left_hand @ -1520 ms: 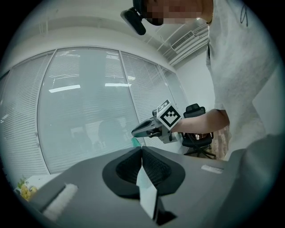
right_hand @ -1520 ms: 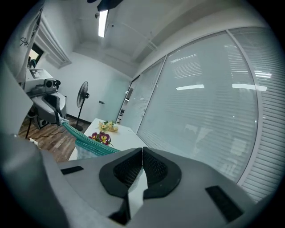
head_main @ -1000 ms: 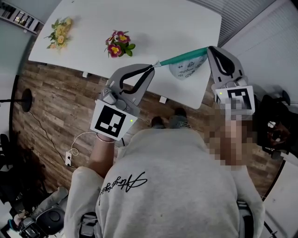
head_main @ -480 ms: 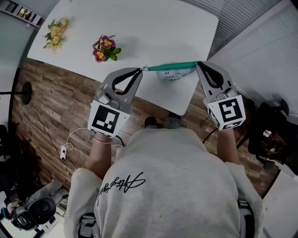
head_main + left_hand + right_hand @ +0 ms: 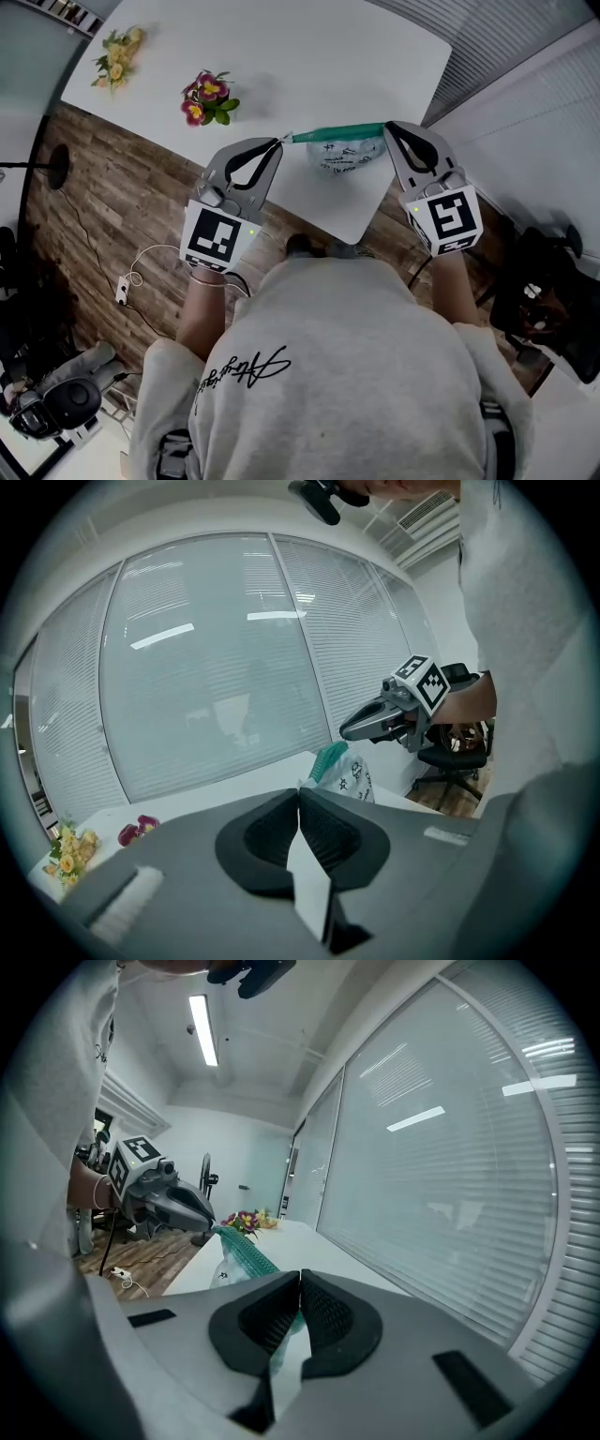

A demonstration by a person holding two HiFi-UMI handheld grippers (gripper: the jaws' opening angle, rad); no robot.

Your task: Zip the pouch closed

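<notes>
Only container here is the pouch (image 5: 343, 157): pale with little prints and a green zip band (image 5: 342, 133) along the top. Can't tell what's inside, if anything. It's strung out between the two grippers over the near edge of the white table (image 5: 309, 56), body sagging under the band. Looks like it's down on the tabletop, but I can't say for sure.

The left gripper (image 5: 280, 142) is clamped tight, nipping the pale tip at the band's left end. The right gripper (image 5: 390, 127) is closed hard too, with green fabric from the other end pinched between its pads.

Compared with a second ago, the band was slanting up toward the right and the pouch dangled free off the table corner. Now the band sits about level and lower, and the body looks squashed. The grip hasn't changed on either side. Flowers (image 5: 208, 97) sit farther back on the table.
</notes>
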